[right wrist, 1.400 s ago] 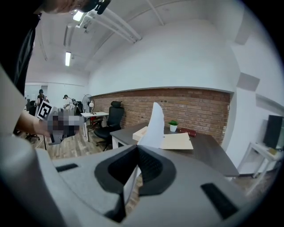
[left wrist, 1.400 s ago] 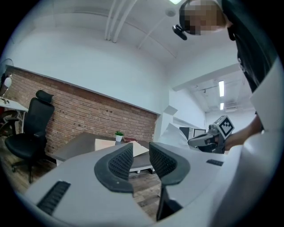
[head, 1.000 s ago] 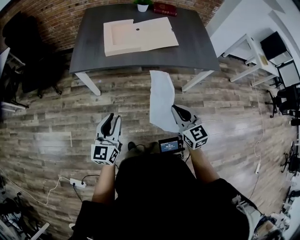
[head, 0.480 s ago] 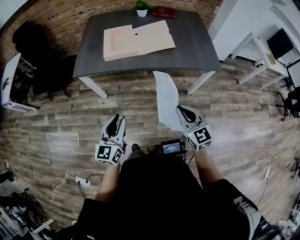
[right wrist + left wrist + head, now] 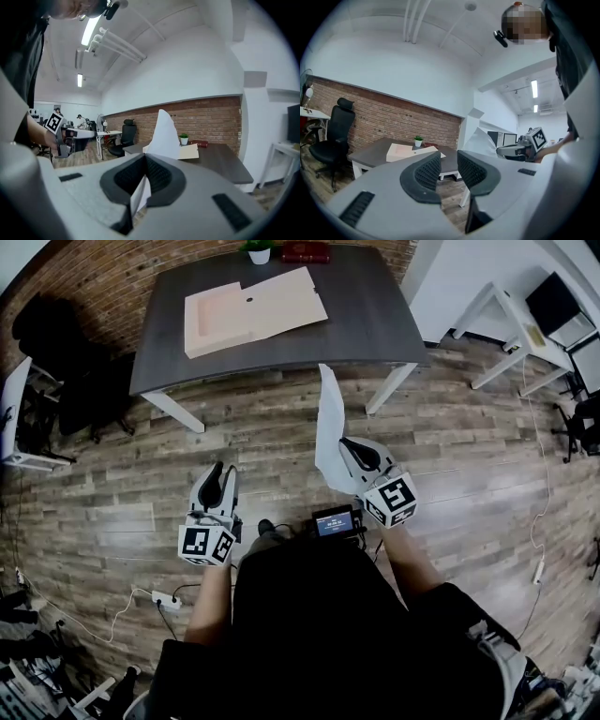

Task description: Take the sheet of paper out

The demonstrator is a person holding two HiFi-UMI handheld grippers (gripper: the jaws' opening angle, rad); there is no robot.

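Observation:
A white sheet of paper (image 5: 330, 423) stands upright over the wooden floor, pinched at its lower edge by my right gripper (image 5: 349, 448), which is shut on it. The right gripper view shows the sheet (image 5: 164, 133) rising from between the closed pads (image 5: 157, 174). My left gripper (image 5: 217, 482) is held level at the left, apart from the sheet, its jaws a little open with nothing between them (image 5: 446, 171). An open beige folder (image 5: 253, 307) lies flat on the dark table (image 5: 366, 324) ahead.
A small potted plant (image 5: 259, 249) and a red book (image 5: 306, 251) sit at the table's far edge. A black office chair (image 5: 56, 352) is at the left and white desks (image 5: 525, 324) at the right. A power strip (image 5: 169, 599) with its cable lies on the floor.
Both grippers have drawn back from the table, which now sits higher in the head view. The sheet, still in the right gripper, now stands more upright and edge-on.

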